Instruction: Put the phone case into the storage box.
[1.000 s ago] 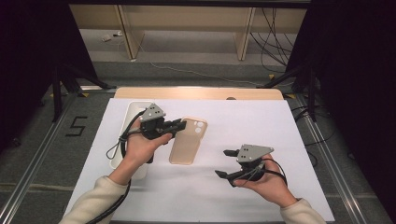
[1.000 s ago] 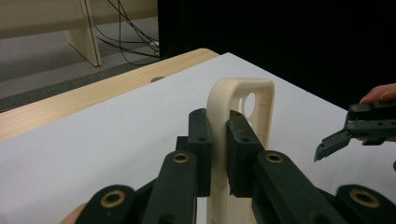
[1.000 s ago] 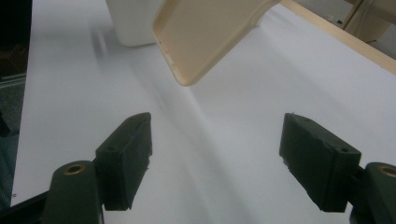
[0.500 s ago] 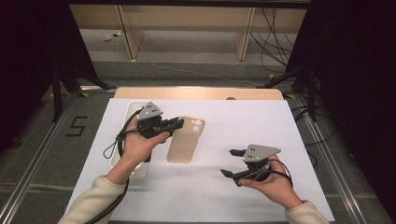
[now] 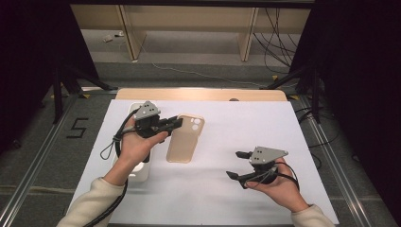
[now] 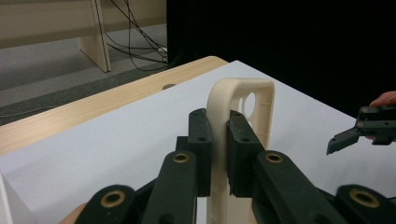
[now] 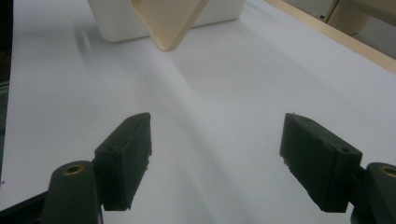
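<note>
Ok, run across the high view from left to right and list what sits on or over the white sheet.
White box → left gripper, shut on the edge of the beige phone case → right gripper, jaws open with nothing between them.

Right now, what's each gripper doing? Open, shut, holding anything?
Left gripper: shut on the edge of the beige phone case, held off the table.
Right gripper: open, nothing between its jaws, above the white sheet.
</note>
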